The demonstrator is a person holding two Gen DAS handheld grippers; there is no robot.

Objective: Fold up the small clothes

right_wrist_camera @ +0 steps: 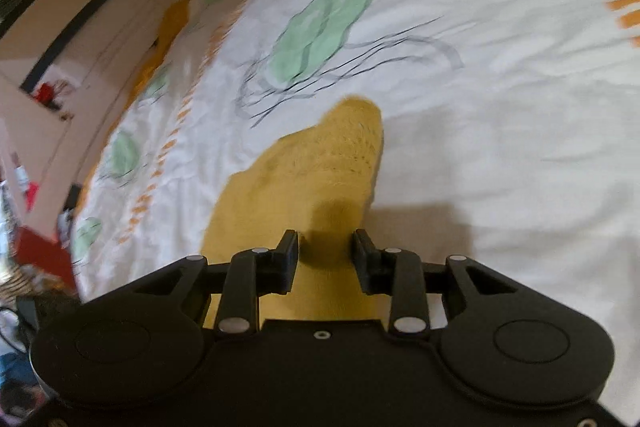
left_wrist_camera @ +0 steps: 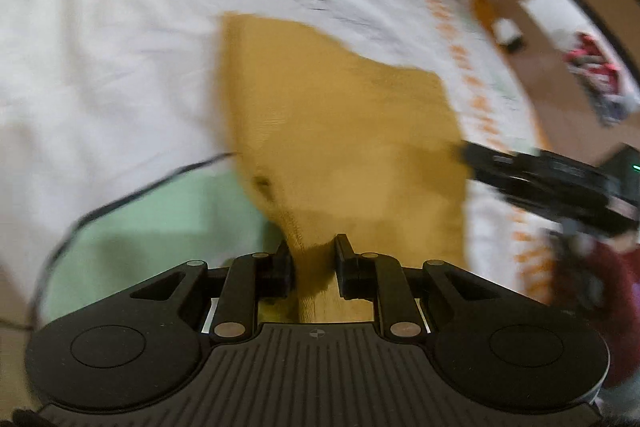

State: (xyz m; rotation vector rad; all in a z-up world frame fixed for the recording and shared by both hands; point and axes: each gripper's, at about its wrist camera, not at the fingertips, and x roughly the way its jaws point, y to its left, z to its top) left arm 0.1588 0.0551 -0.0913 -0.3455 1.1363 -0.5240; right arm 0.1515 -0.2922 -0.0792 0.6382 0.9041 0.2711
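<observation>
up close, the left gripper pinched a ribbed hem of the mustard knit garment, jaws nearly closed on it. likewise the right gripper clamped a thicker bunch of it, jaws part open. beyond, the soft, blunt-ended knit hung over a wrinkled white bedsheet printed with green blobs and orange dashes.
</observation>
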